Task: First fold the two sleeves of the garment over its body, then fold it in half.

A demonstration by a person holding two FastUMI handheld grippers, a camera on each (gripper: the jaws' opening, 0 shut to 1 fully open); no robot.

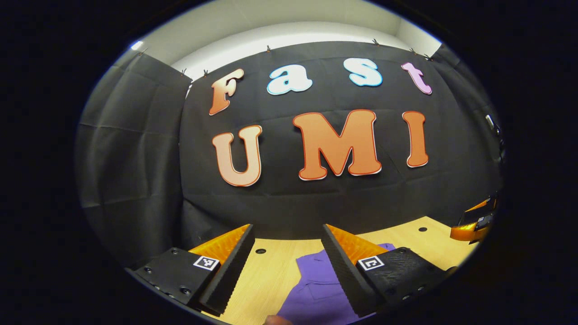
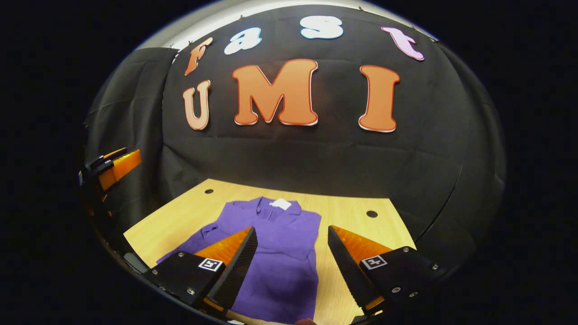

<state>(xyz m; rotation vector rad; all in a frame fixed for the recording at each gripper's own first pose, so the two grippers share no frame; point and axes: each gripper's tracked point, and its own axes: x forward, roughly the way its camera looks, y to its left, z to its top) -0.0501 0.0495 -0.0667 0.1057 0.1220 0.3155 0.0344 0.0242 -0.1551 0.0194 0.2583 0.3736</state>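
Note:
A purple shirt [image 2: 280, 262] lies flat on the light wooden table [image 2: 352, 216], collar and white tag [image 2: 281, 204] at the far end. In the right gripper view one sleeve [image 2: 205, 234] spreads out to the left, while the shirt's right side ends in a straight edge. My right gripper [image 2: 291, 229] hovers open above the shirt's body, holding nothing. My left gripper [image 1: 287, 228] is open too, above the table, with the shirt [image 1: 316, 289] showing between its fingers and under the right-hand finger.
The black cloth wall stands close behind the table's far edge. Small round holes [image 2: 371, 213] mark the tabletop. Each view catches the other gripper at its side: the right gripper [image 1: 474, 221] at the right edge, the left gripper [image 2: 115, 167] at the left edge.

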